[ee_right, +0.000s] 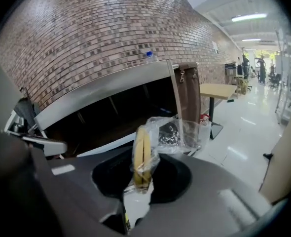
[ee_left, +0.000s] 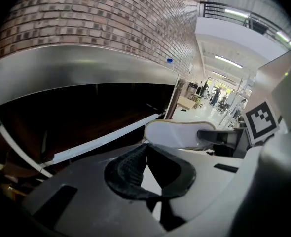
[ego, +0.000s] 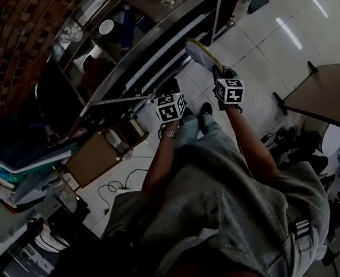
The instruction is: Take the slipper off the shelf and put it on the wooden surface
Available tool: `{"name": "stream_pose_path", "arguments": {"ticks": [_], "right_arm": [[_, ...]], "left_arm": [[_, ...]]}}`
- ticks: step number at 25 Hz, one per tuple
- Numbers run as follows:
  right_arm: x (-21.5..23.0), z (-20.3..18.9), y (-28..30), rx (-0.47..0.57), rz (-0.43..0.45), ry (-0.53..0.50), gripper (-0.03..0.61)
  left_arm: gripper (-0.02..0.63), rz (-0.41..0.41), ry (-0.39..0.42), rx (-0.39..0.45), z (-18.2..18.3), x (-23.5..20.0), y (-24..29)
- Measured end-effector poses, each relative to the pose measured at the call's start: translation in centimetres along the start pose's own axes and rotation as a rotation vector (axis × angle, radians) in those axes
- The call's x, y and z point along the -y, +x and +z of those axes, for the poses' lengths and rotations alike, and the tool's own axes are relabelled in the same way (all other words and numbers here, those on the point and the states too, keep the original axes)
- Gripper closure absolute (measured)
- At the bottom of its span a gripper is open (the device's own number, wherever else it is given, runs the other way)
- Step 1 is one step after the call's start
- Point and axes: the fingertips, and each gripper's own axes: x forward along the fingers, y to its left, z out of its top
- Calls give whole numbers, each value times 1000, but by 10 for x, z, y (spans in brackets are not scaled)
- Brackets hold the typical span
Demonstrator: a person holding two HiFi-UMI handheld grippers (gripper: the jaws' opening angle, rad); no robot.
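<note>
A white slipper (ego: 201, 53) with a yellowish rim hangs in the air in front of the metal shelf (ego: 158, 36), above the tiled floor. My right gripper (ego: 216, 70) is shut on its heel end. In the right gripper view the slipper (ee_right: 142, 154) stands edge-on between the jaws, with crinkled clear plastic (ee_right: 179, 131) wrapped round its far part. My left gripper (ego: 169, 89) is lower and to the left, close to the shelf front. Its jaws (ee_left: 146, 147) meet at the tips with nothing between them. From there the slipper's sole (ee_left: 177, 132) shows just ahead.
A wooden table (ego: 325, 91) stands to the right on a black foot, also seen as a wooden table (ee_right: 217, 89) further off. The shelf carries cups and bottles. A brown box (ego: 98, 157), cables and stacked books lie at the left. The person's feet stand on the white floor tiles (ego: 262, 51).
</note>
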Motion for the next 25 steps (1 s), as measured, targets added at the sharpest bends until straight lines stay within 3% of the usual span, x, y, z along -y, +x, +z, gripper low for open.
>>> {"name": "stream_pose_path", "arguments": {"ticks": [6,12,16,21,25], "right_arm": [[-72,-33,2,-106,-5,-48,515],[-181,-68,-11,-147,39,-142,515],[-281,-128,-44,-151,61,-171,515],[-422,-221,-99,-189,100,-156,515],[-510,-263,-129,-189,184,-217,514]], "left_arm": [[609,70,-112,17,-41,-65,-60],[607,116,-155,104,-77,-139,-147],[607,136,-163,115,-150,-209,-235],[608,255,-281,115,-253,-332,-373],[607,300,-339,138,-295,-384,-441]]}}
